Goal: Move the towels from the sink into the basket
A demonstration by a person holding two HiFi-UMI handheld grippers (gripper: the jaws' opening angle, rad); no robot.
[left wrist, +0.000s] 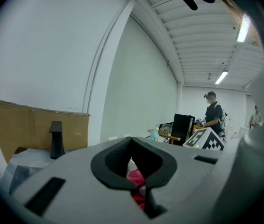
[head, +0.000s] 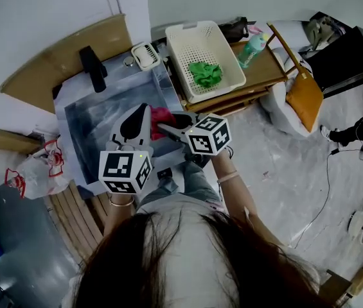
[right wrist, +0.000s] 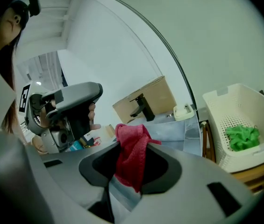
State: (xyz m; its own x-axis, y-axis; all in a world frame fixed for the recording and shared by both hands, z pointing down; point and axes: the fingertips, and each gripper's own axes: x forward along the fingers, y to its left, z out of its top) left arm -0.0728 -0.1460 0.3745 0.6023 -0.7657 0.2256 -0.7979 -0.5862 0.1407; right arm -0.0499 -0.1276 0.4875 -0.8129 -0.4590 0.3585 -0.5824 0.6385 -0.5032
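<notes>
Basket (head: 200, 47) is sitting ahead and to the right of the sink (head: 97, 117), nearer the right tongs (right wrist: 132, 146), which are pinching the red towel (head: 162, 115) so it is hanging lengthwise over the sink, while the left tongs (left wrist: 132, 140) are hovering pressed together just beside it.

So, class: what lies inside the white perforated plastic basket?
One crumpled green towel lies inside the white perforated plastic basket. Whatever is beneath the towel is covered.
</notes>
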